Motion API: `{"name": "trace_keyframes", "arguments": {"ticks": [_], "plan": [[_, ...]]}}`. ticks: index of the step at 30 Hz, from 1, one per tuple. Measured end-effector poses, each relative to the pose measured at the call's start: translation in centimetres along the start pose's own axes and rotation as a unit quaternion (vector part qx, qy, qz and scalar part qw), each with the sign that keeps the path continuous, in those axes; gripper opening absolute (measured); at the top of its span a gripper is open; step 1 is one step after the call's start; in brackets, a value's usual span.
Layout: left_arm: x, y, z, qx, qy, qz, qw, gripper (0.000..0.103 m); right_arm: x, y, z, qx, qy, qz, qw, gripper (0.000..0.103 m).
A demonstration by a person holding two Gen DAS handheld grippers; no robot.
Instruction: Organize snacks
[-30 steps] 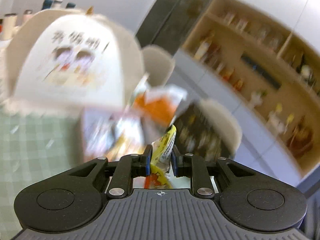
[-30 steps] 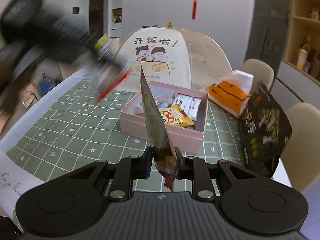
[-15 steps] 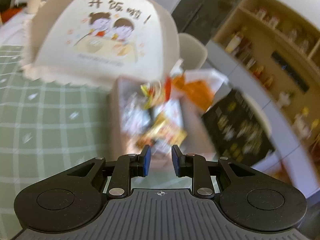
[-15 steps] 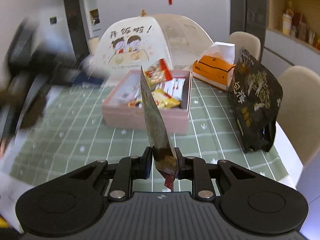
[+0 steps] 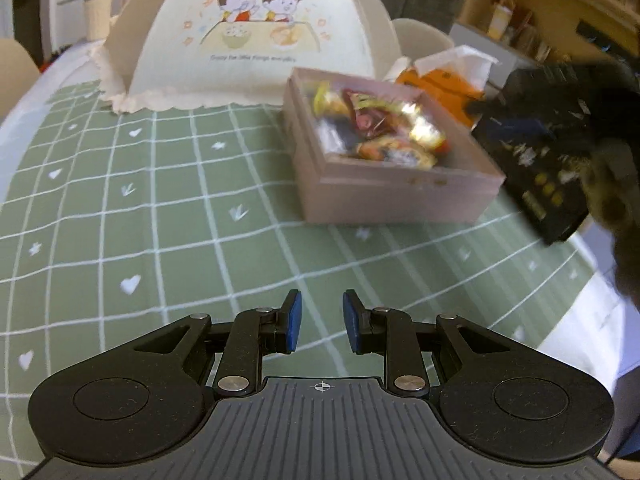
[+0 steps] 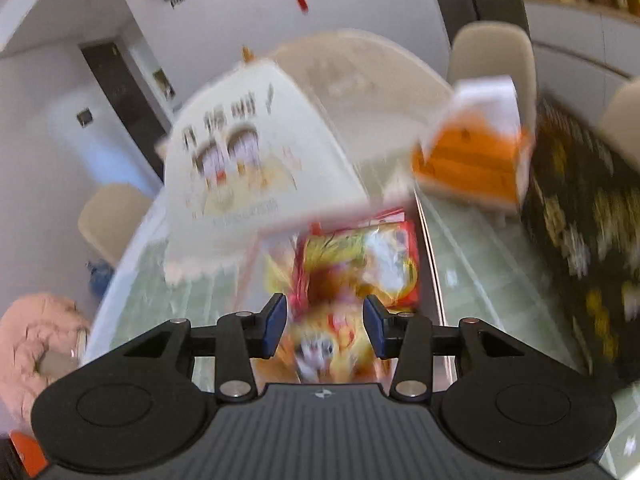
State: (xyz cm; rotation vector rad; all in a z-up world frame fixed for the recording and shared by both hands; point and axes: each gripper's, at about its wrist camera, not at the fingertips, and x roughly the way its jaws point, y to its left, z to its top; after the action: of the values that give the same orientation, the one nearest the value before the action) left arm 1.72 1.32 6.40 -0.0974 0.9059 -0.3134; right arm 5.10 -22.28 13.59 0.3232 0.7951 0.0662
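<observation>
A pink box (image 5: 384, 192) stands on the green checked tablecloth (image 5: 160, 220), holding several bright snack packets (image 5: 376, 128). My left gripper (image 5: 318, 324) is open and empty, low over the cloth, well in front and left of the box. My right gripper (image 6: 325, 326) is open right above the box; blurred red and yellow snack packets (image 6: 352, 264) lie below and between its fingers. In the left wrist view the right gripper shows as a dark blur (image 5: 560, 92) over the box's far right side.
A domed white food cover with a cartoon print (image 5: 256, 36) stands behind the box. An orange tissue box (image 5: 440, 80) and a large black snack bag (image 5: 536, 168) sit to the right. Beige chairs (image 6: 492, 60) line the far side. The table edge (image 5: 592, 320) is at right.
My left gripper let its yellow packet go into the box and pulled back over the cloth. My right gripper carried its brown packet over the box and opened; that packet is no longer between its fingers.
</observation>
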Motion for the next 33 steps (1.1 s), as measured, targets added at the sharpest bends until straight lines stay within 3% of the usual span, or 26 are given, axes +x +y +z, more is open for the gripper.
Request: {"name": "trace_keyframes", "arguments": {"ticks": [3,7,10,15,19,21,23,30,33], "plan": [[0.3,0.1,-0.9,0.001,-0.005,0.026,0.9997,0.027,0.4,-0.7,-4.3,-0.028,0.024,-0.022,0.999,0.044],[1.2,0.2,-1.9,-0.01,-0.006,0.031,0.9994,0.027,1.1,-0.1,-8.9,-0.073,0.05,-0.05,0.995,0.045],[1.9,-0.7,-2.4,0.003,-0.023,0.036,0.9991,0.027,1.5,0.5,-10.7,-0.087,0.038,-0.052,0.994,0.047],[3.3,-2.1,-2.4,0.024,-0.063,0.029,0.9973,0.028,1.9,1.0,-11.9,-0.106,0.002,-0.07,0.992,0.062],[4.2,-3.4,-2.5,0.057,-0.087,0.047,0.9935,0.028,2.4,1.5,-12.8,-0.134,-0.021,-0.104,0.985,0.069],[4.5,-3.9,-2.9,0.072,-0.101,0.056,0.9908,0.028,2.6,1.4,-13.0,-0.136,-0.031,-0.123,0.983,0.088],[4.6,-4.2,-3.2,0.079,-0.111,0.065,0.9886,0.029,2.7,0.7,-13.0,-0.115,-0.036,-0.13,0.984,0.096],[4.6,-4.4,-3.2,0.075,-0.111,0.07,0.9885,0.029,2.9,0.9,-13.4,-0.115,-0.056,-0.153,0.98,0.099],[4.6,-4.5,-3.2,0.077,-0.111,0.072,0.9882,0.029,2.8,0.4,-13.3,-0.105,-0.053,-0.141,0.983,0.1]]}}
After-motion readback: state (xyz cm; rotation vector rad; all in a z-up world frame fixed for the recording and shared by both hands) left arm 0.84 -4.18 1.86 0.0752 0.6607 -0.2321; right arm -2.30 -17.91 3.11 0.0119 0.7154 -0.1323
